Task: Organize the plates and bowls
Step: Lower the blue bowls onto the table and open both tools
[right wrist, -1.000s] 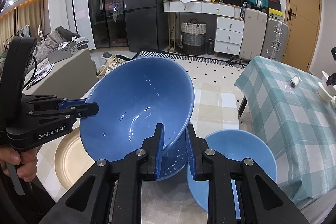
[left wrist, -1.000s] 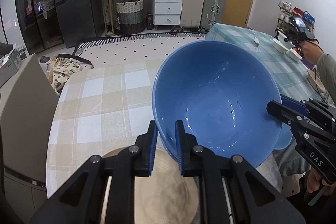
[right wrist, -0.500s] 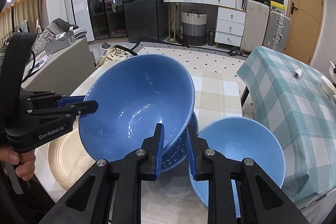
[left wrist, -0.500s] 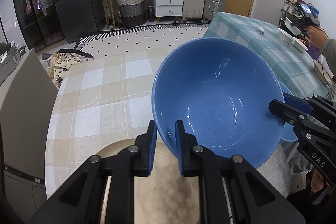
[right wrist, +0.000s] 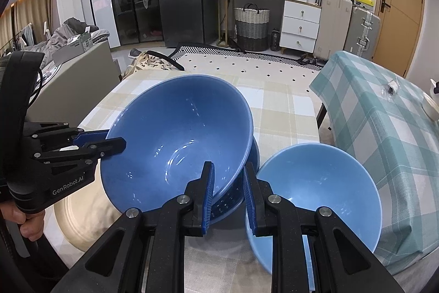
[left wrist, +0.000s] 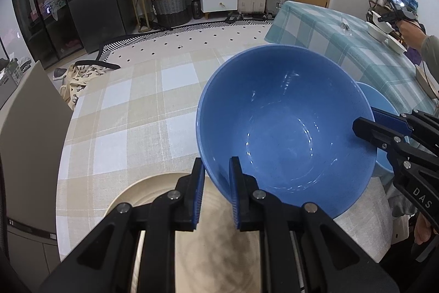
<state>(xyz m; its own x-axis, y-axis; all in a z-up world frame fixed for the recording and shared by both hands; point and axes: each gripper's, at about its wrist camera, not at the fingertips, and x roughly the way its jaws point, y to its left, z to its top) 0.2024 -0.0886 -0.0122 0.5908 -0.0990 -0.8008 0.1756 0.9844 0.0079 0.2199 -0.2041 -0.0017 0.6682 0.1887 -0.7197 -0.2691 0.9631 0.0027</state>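
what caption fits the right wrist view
Both grippers, right and left, clamp a dark blue bowl beside a light blue bowl.

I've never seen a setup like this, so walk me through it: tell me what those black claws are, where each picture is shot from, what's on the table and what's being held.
The black claws are hand-held tools: a person squeezes one two-finger gripper in each hand, and a wide-angle camera on each looks along its fingers. One picture comes from the left gripper, the other from the right gripper. Both are shut on the rim of the same dark blue bowl, on opposite sides, carrying it tilted above the checked tablecloth. On the table lie a beige plate and a light blue bowl. Another dark blue bowl sits just under the held one.
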